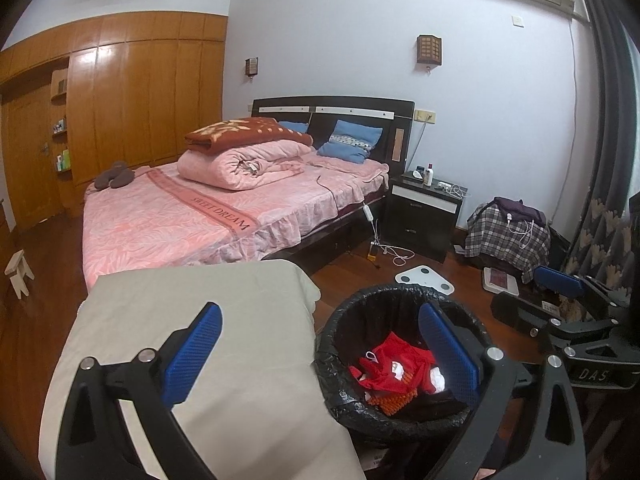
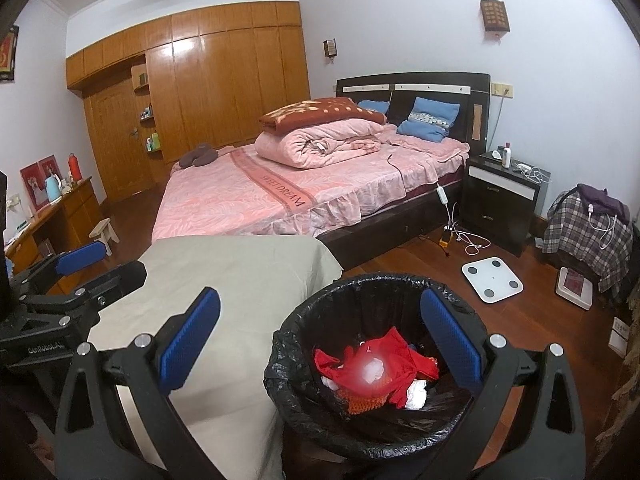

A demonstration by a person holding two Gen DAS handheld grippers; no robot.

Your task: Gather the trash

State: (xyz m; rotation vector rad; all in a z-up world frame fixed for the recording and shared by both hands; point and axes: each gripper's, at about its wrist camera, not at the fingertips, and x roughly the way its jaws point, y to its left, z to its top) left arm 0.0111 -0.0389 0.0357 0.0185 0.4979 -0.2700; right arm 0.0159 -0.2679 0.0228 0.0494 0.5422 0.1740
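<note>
Both claws hang spread and empty: the right gripper point(image 2: 320, 344) above the black-lined trash bin point(image 2: 376, 436), the left gripper point(image 1: 320, 356) straddling the bin's rim and a beige-covered table point(image 1: 208, 344). Behind them, a pink-sheeted bed point(image 1: 208, 216). Inside the bin lie red wrappers point(image 2: 376, 368), with a blurred white scrap point(image 2: 374, 372) over them.

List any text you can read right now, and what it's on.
"SWEET DREAM": band on the pink bedspread.
"DAS": right gripper body, seen from the left wrist.
"CenRoboLA", cut off: left gripper body, seen from the right wrist.
Nightstand bottle label: too small to read.
</note>
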